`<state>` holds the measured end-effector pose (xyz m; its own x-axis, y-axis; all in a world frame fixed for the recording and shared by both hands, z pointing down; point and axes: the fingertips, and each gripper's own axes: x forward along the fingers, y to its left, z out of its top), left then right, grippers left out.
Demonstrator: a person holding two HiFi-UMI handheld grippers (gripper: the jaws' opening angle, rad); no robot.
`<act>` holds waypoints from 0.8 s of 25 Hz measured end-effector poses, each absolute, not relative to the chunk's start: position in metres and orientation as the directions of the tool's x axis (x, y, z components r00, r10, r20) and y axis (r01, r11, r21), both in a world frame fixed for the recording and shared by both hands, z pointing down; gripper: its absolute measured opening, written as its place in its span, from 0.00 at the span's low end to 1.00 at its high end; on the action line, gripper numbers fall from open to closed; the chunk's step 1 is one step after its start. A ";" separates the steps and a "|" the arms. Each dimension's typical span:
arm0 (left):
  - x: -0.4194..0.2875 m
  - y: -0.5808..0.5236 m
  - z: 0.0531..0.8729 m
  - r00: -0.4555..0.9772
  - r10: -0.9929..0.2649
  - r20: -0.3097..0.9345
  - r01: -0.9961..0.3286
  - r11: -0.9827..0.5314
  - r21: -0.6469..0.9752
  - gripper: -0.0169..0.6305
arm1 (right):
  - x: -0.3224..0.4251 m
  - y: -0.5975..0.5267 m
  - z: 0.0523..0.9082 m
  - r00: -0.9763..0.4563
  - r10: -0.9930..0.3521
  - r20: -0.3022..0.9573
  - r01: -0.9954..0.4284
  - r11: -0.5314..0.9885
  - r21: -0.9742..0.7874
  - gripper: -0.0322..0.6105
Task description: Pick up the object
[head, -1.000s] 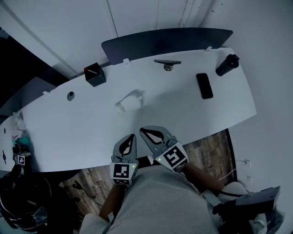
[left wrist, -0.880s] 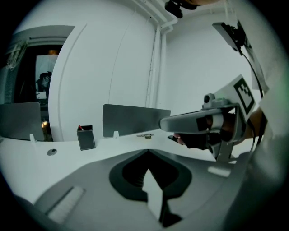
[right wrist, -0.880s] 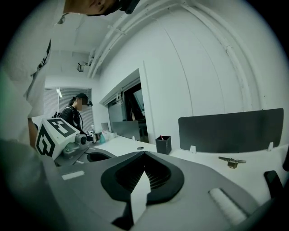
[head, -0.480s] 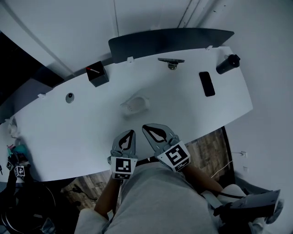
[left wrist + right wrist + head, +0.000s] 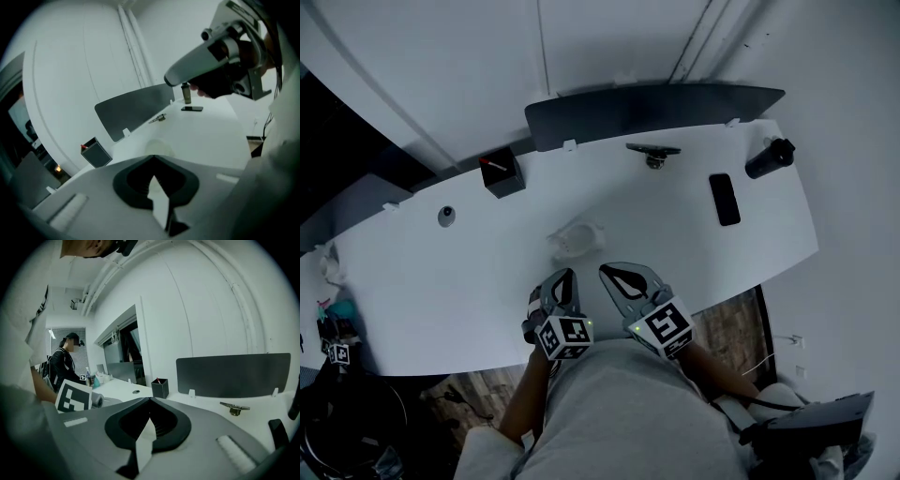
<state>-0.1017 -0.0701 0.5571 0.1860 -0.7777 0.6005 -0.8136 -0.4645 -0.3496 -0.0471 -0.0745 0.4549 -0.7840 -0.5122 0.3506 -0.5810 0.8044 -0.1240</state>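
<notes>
Both grippers now sit closer to the white cup [image 5: 577,240], and the left gripper [image 5: 564,276] has rolled, so its marker cube is tilted. It and the right gripper [image 5: 606,270] hover side by side, jaws pressed together on nothing. That cup lies on its side on the table [image 5: 431,281], just beyond their tips.

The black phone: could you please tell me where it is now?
In the head view, the black phone lies toward the right end of the white desk, beside the dark bottle and right of the metal fitting.
</notes>
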 end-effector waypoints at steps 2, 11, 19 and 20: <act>-0.097 -0.079 0.567 0.138 -0.770 0.623 -0.776 -0.475 -0.415 0.03 | -0.040 -0.085 0.453 -0.788 -0.515 0.338 -0.580 0.805 -0.123 0.05; -0.084 -0.109 0.619 -0.056 -0.695 0.717 -0.568 -0.568 -0.596 0.47 | -0.011 -0.107 0.459 -0.796 -0.511 0.324 -0.580 0.798 -0.166 0.05; -0.084 -0.130 0.660 -0.197 -0.674 0.712 -0.379 -0.617 -0.689 0.51 | 0.016 -0.118 0.469 -0.782 -0.526 0.335 -0.602 0.776 -0.186 0.05; -0.082 -0.129 0.662 -0.196 -0.670 0.716 -0.373 -0.624 -0.686 0.52 | 0.020 -0.119 0.471 -0.778 -0.531 0.336 -0.607 0.772 -0.187 0.05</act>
